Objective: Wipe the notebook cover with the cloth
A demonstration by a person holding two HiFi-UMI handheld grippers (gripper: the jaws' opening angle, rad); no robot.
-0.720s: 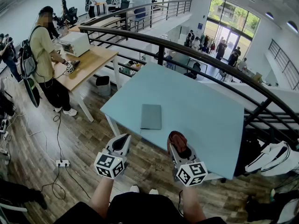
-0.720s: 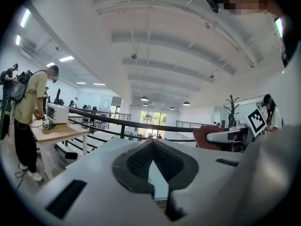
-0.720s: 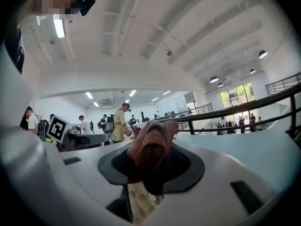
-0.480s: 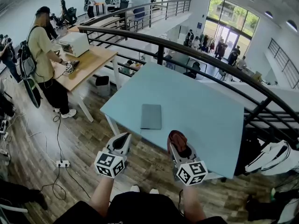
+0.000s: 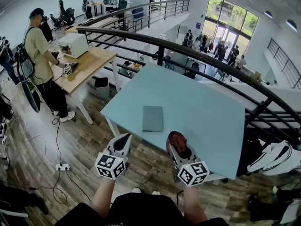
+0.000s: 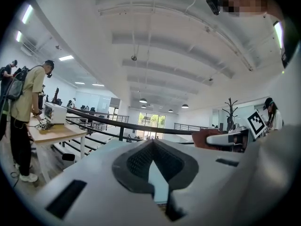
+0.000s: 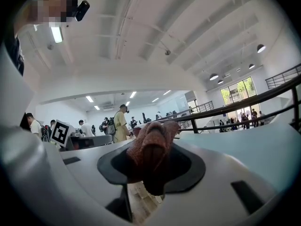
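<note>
The notebook (image 5: 152, 118) lies flat and closed on the light blue bench (image 5: 207, 107), in the near left part of it, with its grey cover up. Nothing touches it. From the left claw (image 5: 125, 139) it is at about 1 o'clock, and from the right claw (image 5: 175, 144) at about 11 o'clock; both claws are apart from it, at the near edge of the bench.

The right claw is pinching the cloth (image 5: 179, 141), a reddish-brown bunch which stands out past the tips of the claw. The left claw is pressed together at its tips and holds nothing; it hangs above the wooden floor (image 5: 89, 140), just beside the edge of the bench.

Behind the bench a dark railing (image 5: 162, 44) goes across. At about 10 o'clock a person (image 5: 40, 51) stands at a wooden table (image 5: 91, 62), well apart from the bench.
</note>
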